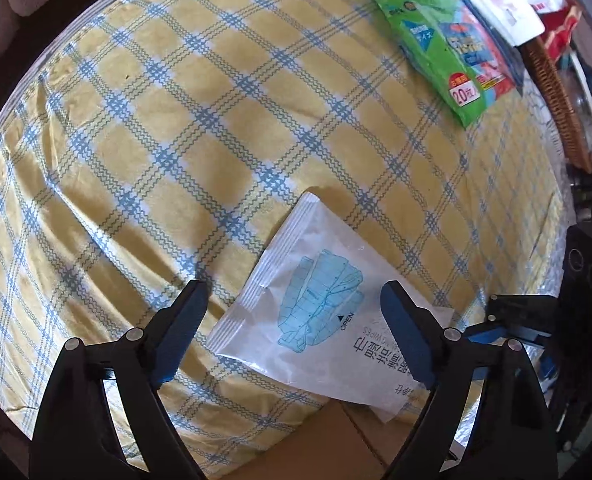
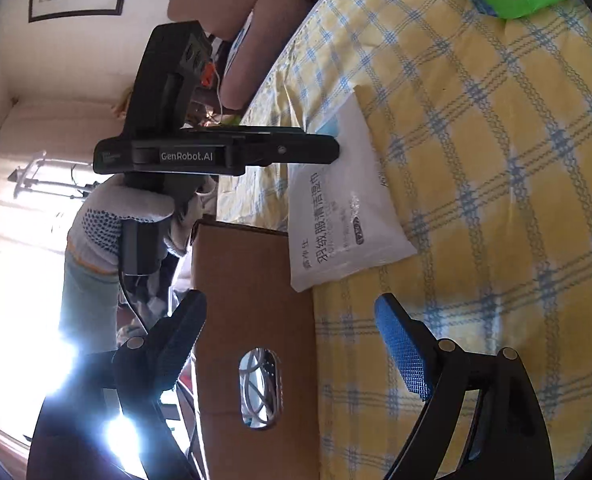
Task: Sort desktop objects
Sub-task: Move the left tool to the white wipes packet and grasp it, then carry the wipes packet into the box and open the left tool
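A white wipes packet (image 1: pixel 315 312) with a blue jacket drawing lies flat on the yellow-and-blue checked tablecloth (image 1: pixel 216 120), one corner overhanging a cardboard box (image 1: pixel 327 444). My left gripper (image 1: pixel 294 286) points down at it with its jaws open and astride the packet; the right finger is over the packet, the left finger just off its edge. In the right wrist view the left gripper (image 2: pixel 331 150) shows side-on in a gloved hand (image 2: pixel 128 216), its tip at the white packet (image 2: pixel 343 200). My right gripper (image 2: pixel 292 304) is open and empty above the box (image 2: pixel 256 280). A green packet (image 1: pixel 443 52) lies farther off.
A wicker basket (image 1: pixel 555 92) and stacked white and red packs (image 1: pixel 507 4) crowd the table's far right. The box has a handle hole (image 2: pixel 260 386) with cables behind it. A pink sofa (image 2: pixel 256 20) stands beyond the table.
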